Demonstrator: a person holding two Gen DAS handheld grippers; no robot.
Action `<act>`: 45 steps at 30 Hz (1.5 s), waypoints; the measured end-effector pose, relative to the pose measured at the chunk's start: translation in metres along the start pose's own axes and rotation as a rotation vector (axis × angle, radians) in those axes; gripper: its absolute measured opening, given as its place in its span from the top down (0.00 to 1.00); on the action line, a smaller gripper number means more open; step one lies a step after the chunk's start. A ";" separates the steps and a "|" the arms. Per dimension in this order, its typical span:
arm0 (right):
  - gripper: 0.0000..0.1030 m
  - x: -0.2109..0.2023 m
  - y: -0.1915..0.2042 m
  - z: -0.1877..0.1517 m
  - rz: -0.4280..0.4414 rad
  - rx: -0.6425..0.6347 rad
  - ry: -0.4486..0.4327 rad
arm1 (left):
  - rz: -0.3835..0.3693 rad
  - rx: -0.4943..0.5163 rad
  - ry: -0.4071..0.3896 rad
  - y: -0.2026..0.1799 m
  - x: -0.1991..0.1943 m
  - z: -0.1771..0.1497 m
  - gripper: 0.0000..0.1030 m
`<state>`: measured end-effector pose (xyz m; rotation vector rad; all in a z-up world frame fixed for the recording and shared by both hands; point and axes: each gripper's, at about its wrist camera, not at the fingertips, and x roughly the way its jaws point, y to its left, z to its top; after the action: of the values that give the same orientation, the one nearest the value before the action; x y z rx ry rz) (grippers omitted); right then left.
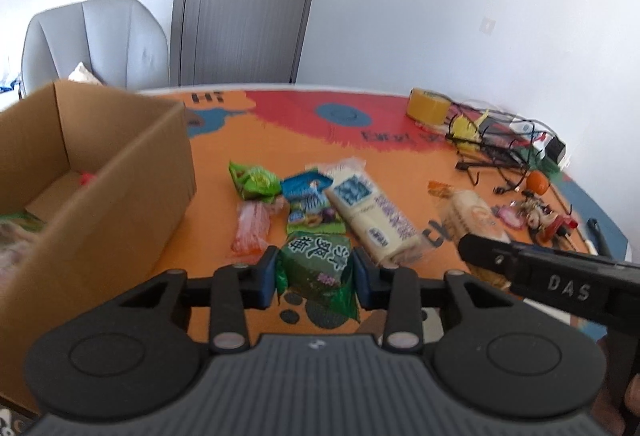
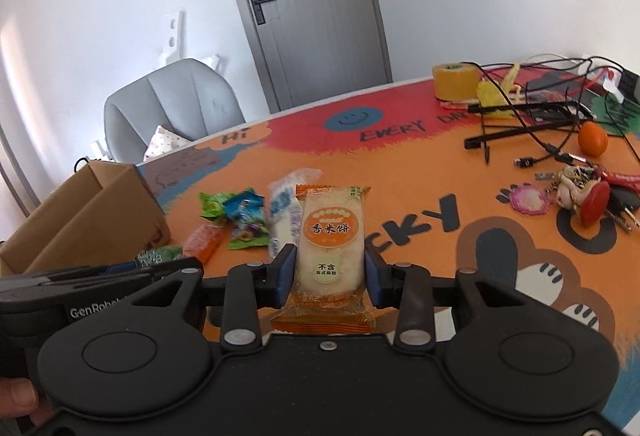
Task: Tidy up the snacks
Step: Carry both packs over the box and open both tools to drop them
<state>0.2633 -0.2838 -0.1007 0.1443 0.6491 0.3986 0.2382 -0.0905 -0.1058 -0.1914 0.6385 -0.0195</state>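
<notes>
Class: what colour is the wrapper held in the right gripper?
Orange, with a clear window; the rice cracker packet shows best in the right wrist view.

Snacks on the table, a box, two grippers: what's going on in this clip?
A person is sorting snacks with a handheld gripper in each hand. The left gripper has its jaws closed on a dark green snack packet. The right gripper holds an orange rice cracker packet. A cardboard box stands open on the left of the table with a few items already inside. Several more packets, including a long white one, lie loose on the table beside the box.
</notes>
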 end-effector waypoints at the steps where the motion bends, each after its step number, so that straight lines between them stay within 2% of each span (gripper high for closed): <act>1: 0.64 -0.002 0.003 0.001 0.007 -0.003 -0.002 | -0.001 0.001 -0.006 0.001 -0.004 0.002 0.64; 25: 0.64 -0.028 0.091 0.023 0.165 -0.093 -0.097 | 0.075 -0.057 -0.169 0.056 -0.101 0.028 0.64; 37: 0.64 -0.023 0.137 0.029 0.233 -0.131 -0.108 | 0.119 -0.090 -0.214 0.097 -0.131 0.038 0.64; 45: 0.64 -0.012 0.163 0.029 0.243 -0.163 -0.102 | 0.145 -0.092 -0.220 0.126 -0.136 0.046 0.64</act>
<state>0.2211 -0.1399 -0.0296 0.0878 0.4978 0.6717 0.1516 0.0517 -0.0124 -0.2320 0.4323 0.1687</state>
